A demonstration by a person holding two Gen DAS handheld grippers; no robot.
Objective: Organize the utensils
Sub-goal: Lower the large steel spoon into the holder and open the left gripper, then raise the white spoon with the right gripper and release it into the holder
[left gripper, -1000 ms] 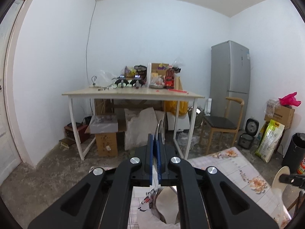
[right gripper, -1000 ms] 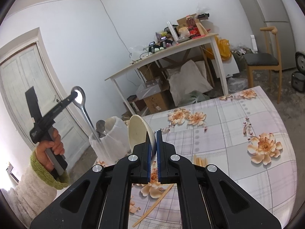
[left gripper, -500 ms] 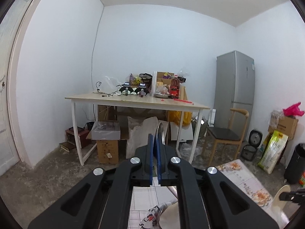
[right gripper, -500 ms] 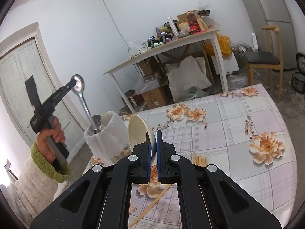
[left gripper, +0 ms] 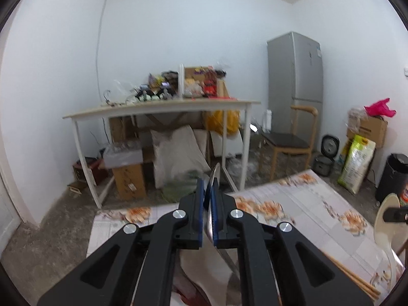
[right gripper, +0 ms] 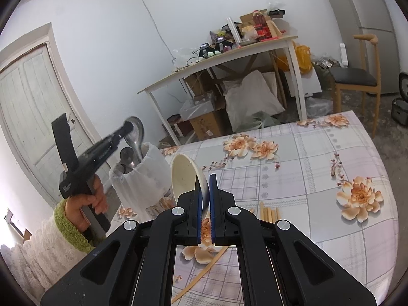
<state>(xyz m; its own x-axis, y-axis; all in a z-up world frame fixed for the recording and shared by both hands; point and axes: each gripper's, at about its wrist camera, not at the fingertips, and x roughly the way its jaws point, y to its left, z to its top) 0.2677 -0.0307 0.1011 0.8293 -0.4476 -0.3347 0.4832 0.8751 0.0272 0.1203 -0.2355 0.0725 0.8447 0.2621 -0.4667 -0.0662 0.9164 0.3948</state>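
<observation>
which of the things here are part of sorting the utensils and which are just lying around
Job: metal spoon in left gripper, white holder, cream spoon in right gripper, chopsticks.
Lying about: back desk, chair, fridge, boxes.

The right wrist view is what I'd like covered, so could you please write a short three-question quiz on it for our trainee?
1. True or false: the right tool is shut on the rim of the cream bowl.
2. What does the left tool hold? A) chopsticks B) a metal spoon C) a fork
3. Fill in: a second spoon stands in the white ____.

Key:
1. True; the bowl is tilted on edge between the tool's fingers.
2. B; the metal spoon has its handle reaching down into the white holder.
3. Holder. The chopsticks lie on the floral tablecloth.
</observation>
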